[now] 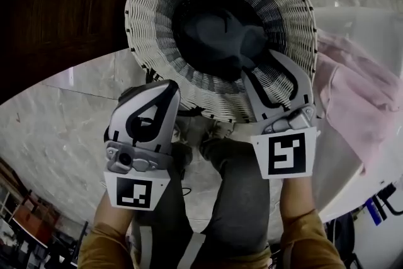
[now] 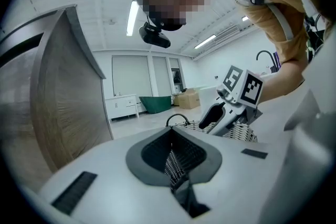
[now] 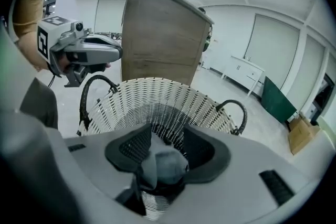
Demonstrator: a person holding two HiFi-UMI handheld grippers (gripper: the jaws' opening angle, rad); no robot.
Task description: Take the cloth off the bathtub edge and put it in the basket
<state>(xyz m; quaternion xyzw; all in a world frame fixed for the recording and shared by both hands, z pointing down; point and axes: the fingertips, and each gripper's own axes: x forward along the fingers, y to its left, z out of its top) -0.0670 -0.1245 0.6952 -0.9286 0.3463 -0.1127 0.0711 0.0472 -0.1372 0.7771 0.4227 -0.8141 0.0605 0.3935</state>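
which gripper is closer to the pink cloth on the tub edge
Right. The right gripper hangs over the basket, near the pink cloth; the left gripper is farther left.

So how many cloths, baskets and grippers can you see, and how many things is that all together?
Cloths: 2, the grey cloth in the basket and the pink cloth on the bathtub edge
Baskets: 1
Grippers: 2, the left gripper and the right gripper
Total: 5
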